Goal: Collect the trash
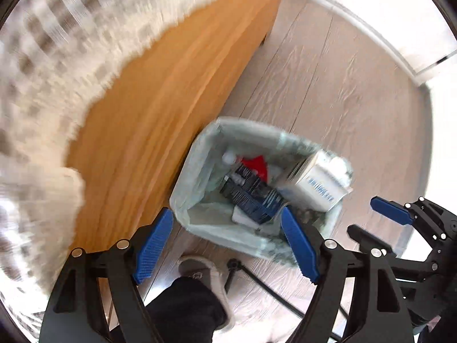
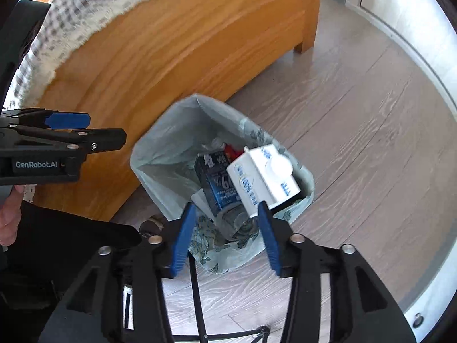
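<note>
left wrist view
left gripper (image 1: 227, 245): fingers spread wide, nothing between them
trash bin (image 1: 200, 154): lined with a pale bag, just ahead of the fingertips, beside the wooden bed frame (image 1: 160, 108)
white carton (image 1: 320, 183): leaning in the bin's right side, ahead of the right finger
dark blue carton (image 1: 251, 197): inside the bin, between the fingertips' lines

right wrist view
right gripper (image 2: 227, 237): fingers apart, empty
white carton (image 2: 262, 177): just beyond the right fingertip, apart from it, over the trash bin (image 2: 160, 154)
left gripper (image 2: 85, 131): far left of the fingers, looks spread

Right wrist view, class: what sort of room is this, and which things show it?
Probably a bedroom: a wooden bed frame with a checked cover hanging over it, wood-look flooring, and a lined bin standing beside the frame.
</note>
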A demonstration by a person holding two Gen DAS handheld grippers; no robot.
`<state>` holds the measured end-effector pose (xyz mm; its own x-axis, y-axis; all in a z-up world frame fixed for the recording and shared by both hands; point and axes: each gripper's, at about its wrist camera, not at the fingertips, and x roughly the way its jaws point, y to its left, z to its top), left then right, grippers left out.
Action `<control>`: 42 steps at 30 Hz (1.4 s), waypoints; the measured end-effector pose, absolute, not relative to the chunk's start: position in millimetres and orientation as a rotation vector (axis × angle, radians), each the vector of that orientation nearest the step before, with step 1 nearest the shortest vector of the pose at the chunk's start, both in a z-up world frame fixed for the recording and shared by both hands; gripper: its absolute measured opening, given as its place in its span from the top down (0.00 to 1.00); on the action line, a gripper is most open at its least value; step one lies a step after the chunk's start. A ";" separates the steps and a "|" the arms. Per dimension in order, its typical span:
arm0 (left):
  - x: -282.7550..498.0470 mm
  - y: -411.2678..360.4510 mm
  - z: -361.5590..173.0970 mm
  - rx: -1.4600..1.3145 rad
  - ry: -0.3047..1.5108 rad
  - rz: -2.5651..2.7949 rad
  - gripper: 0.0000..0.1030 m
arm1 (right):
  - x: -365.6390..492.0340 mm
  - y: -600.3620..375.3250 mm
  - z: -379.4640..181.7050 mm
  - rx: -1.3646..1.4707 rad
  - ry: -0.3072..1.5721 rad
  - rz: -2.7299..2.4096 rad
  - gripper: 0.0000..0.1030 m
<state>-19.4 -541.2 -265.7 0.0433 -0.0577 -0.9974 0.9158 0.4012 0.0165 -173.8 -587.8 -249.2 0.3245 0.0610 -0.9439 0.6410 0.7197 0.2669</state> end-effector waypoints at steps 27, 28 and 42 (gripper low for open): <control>111.3 -316.6 49.4 0.249 0.683 -0.817 0.13 | -3.4 -526.5 48.2 0.270 0.720 -0.341 0.40; 127.2 -300.8 51.3 0.232 0.672 -0.779 0.12 | 10.8 -519.2 54.1 0.266 0.709 -0.326 0.40; 329.6 -51.7 5.9 -0.115 0.715 -0.216 0.10 | 223.8 -383.2 58.8 0.161 0.767 -0.053 0.39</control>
<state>329.6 -51.7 5.9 0.7341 -0.2354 -0.6369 0.1573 0.9714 -0.1777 223.8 -383.2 58.8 0.7193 0.0110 -0.6947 0.1066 0.9863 0.1260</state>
